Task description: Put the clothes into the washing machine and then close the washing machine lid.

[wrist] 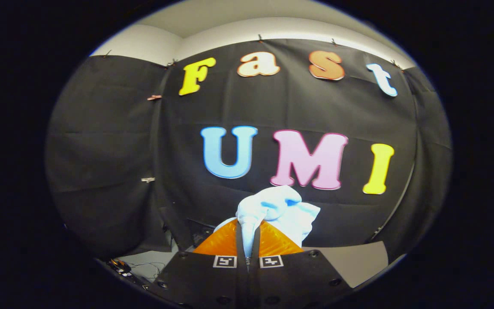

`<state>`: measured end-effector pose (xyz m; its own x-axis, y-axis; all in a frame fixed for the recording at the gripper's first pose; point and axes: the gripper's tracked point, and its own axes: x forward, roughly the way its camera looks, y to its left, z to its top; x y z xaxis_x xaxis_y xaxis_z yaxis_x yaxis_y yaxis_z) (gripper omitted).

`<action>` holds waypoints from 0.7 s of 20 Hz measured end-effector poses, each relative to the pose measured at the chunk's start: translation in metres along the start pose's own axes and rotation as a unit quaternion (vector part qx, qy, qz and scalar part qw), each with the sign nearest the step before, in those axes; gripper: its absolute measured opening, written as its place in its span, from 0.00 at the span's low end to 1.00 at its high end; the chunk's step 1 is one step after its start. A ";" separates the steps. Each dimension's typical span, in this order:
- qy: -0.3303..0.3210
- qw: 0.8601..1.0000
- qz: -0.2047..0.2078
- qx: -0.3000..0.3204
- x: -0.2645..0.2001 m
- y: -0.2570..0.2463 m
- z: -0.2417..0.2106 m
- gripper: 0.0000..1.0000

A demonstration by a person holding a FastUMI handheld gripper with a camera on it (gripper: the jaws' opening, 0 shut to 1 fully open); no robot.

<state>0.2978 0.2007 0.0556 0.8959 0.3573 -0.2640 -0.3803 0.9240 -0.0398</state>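
A bunched piece of pale, white-blue clothing [275,210] is pinched between the two fingers of my gripper [247,229], which is shut on it. The cloth bulges up and to the right past the fingertips and hangs in the air in front of the black booth wall. Both fingers [221,242] press together on a thin fold of the fabric.
A grey tabletop [350,257] shows low down on the right of the gripper. On the left, below the gripper, lie some cables and small dark equipment [122,268] on a light surface. The black cloth wall closes off the space ahead.
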 end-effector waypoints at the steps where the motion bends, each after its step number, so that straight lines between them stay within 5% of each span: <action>1: 0.001 1.000 0.021 -0.004 0.007 0.019 -0.007 0.05; 7: 0.045 0.992 0.118 -0.023 0.061 0.106 -0.067 0.05; 14: 0.133 0.980 0.148 -0.029 0.124 0.121 -0.164 0.05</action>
<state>0.3248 0.3342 -0.1399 0.6562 0.5527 -0.5138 -0.6332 0.7736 0.0234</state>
